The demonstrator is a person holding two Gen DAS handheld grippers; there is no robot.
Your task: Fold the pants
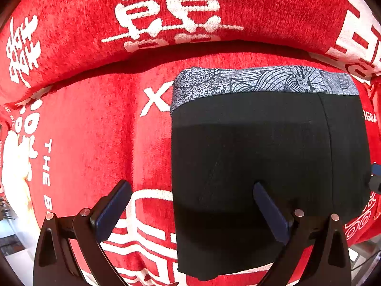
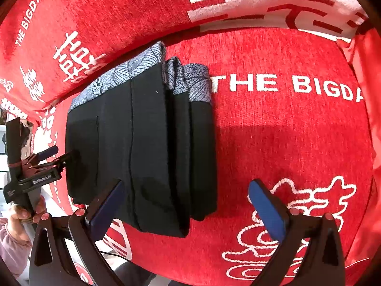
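Lying folded into a stacked black bundle on the red cover (image 2: 285,143), the pants (image 2: 142,147) show their patterned waistband at the far end, while both the left gripper (image 1: 191,211) and right gripper (image 2: 185,205) hover spread apart, gripping nothing, their bases cropped

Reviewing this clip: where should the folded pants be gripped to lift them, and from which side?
Probably grip the folded pants at the stacked near edge, approaching from the open cushion side with the right gripper. The layers there lie flat and exposed, so one pinch could catch all.
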